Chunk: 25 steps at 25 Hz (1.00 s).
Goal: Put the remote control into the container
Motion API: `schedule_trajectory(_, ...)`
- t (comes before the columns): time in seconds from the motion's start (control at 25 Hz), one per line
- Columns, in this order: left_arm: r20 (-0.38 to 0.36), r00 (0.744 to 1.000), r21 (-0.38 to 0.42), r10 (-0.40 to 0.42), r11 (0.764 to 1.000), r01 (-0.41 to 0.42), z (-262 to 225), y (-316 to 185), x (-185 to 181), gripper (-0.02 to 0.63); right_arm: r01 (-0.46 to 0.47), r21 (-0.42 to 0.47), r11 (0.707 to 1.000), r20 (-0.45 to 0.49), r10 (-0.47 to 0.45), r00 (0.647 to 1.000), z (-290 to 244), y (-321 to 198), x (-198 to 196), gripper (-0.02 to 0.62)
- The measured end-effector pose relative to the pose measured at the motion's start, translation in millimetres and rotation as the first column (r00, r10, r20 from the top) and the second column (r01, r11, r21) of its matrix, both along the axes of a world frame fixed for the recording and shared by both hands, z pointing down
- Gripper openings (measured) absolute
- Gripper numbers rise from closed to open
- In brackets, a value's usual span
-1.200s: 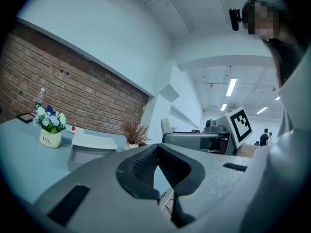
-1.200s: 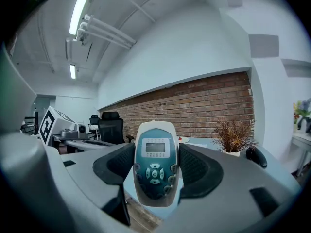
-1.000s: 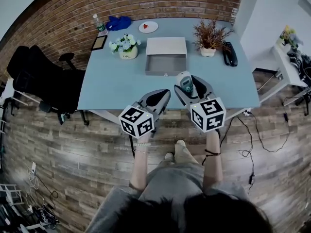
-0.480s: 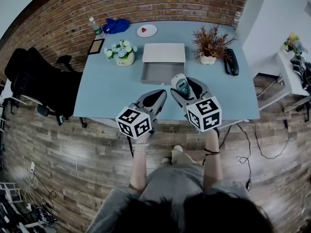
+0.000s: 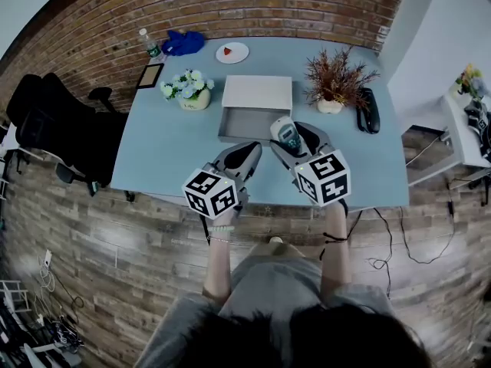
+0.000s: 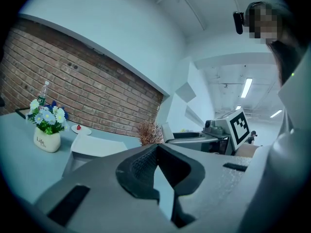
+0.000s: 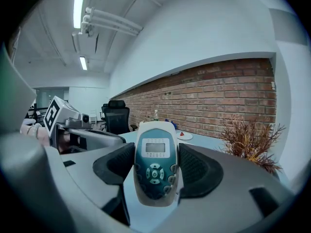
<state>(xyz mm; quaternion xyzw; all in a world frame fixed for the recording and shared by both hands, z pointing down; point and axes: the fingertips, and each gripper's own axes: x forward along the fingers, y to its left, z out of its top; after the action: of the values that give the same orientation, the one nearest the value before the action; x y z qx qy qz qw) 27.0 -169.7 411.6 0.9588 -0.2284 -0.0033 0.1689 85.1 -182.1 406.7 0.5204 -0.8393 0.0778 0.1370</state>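
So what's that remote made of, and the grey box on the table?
The remote control looks like moulded plastic: a smooth white shell, a glossy teal face and small raised buttons that may be rubber. The container is matte pale grey with flat panels and crisp edges, so probably card or thin board, though plastic can't be ruled out.

Glossy plastic remote control [image 7: 155, 171], rough brick wall [image 7: 228, 101]

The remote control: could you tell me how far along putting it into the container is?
Done: the remote control is picked up, clamped in the right claw. In hand: it hangs above the table, short of the empty container. Left: carry it over, lower it in, release. The left claw is shut, empty.
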Motion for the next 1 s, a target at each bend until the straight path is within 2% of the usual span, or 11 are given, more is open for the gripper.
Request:
schedule_trajectory(0.6, 0.039, 0.997, -0.094, -0.066, 0.993, 0.069, 41.3, -69.6, -19.5, 0.003, 0.064, -0.076, 0.995, -0.018, -0.066, 0.998, 31.1, -79.8, -11.1, 0.285)
schedule_trajectory(1.0, 0.068, 0.997, -0.144, -0.04, 0.988, 0.05, 59.7, -110.7, -29.0, 0.003, 0.109, -0.176, 0.978, -0.038, -0.117, 0.992, 67.1, -126.4, -31.7, 0.285)
